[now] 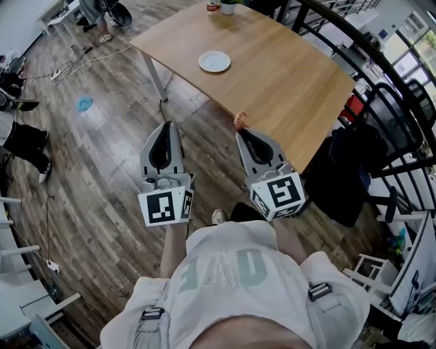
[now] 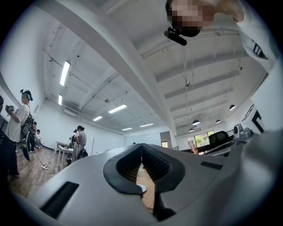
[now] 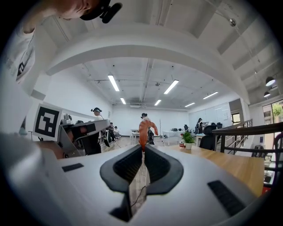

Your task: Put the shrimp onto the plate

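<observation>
An orange shrimp (image 1: 240,120) sticks out of the tips of my right gripper (image 1: 244,133), which is shut on it just off the near edge of the wooden table (image 1: 286,82). The right gripper view shows the shrimp (image 3: 145,130) rising from between the closed jaws of the right gripper (image 3: 143,150). The white plate (image 1: 214,61) lies empty further back on the table. My left gripper (image 1: 165,129) hangs over the floor left of the table, shut with nothing in it (image 2: 141,148).
A red can (image 1: 213,6) and a potted plant (image 1: 229,6) stand at the table's far edge. A black railing (image 1: 381,75) and a dark chair (image 1: 344,170) are to the right. A blue object (image 1: 84,103) lies on the wood floor at the left. People stand in the room.
</observation>
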Motion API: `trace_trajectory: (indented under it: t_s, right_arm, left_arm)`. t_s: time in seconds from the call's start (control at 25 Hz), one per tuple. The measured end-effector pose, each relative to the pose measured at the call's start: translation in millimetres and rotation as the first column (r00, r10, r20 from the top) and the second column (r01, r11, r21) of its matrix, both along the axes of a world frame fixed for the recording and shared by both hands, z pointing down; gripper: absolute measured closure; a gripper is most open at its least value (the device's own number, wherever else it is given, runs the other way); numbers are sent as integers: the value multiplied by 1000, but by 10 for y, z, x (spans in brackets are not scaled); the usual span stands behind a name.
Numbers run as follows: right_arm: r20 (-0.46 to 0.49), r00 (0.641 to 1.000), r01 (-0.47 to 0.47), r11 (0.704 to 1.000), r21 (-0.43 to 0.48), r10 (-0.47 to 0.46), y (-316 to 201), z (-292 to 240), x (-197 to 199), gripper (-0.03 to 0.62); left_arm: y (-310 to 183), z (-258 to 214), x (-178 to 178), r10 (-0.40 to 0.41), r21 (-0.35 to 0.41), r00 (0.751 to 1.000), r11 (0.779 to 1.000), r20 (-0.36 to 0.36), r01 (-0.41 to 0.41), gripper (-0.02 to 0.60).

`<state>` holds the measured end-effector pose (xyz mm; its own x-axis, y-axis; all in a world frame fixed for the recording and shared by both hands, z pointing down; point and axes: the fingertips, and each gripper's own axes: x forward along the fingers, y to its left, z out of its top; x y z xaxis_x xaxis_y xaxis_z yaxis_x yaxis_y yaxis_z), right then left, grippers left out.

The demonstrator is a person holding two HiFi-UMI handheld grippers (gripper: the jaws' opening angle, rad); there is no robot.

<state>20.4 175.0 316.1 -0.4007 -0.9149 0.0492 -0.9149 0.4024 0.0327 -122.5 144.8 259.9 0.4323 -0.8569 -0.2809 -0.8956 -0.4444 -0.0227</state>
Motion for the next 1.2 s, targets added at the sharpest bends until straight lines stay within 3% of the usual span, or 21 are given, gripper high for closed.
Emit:
trace_trajectory:
  t_s: [0.2, 0.4, 0.76, 1.2]
  right_arm:
    - [-20, 1000, -12, 1000, 11, 13, -160, -45, 63, 562]
    - [1, 1000, -11, 1000, 9, 11, -495, -28, 142, 562]
    - [41, 997, 70, 997, 23, -71, -1632, -130, 214, 562]
    - [63, 994, 92, 995, 26, -94, -2812, -153, 603, 562]
  left_arm:
    - [-178, 29, 19, 8, 1, 1000, 1000, -26, -8, 571]
    - [-447, 90, 121, 14, -19, 1000, 1000, -8, -14, 571]
    - [-1453, -63, 294, -37, 4, 999, 999, 28, 37, 571]
    - [-2477, -63, 525, -82, -14, 995, 997, 49, 82, 571]
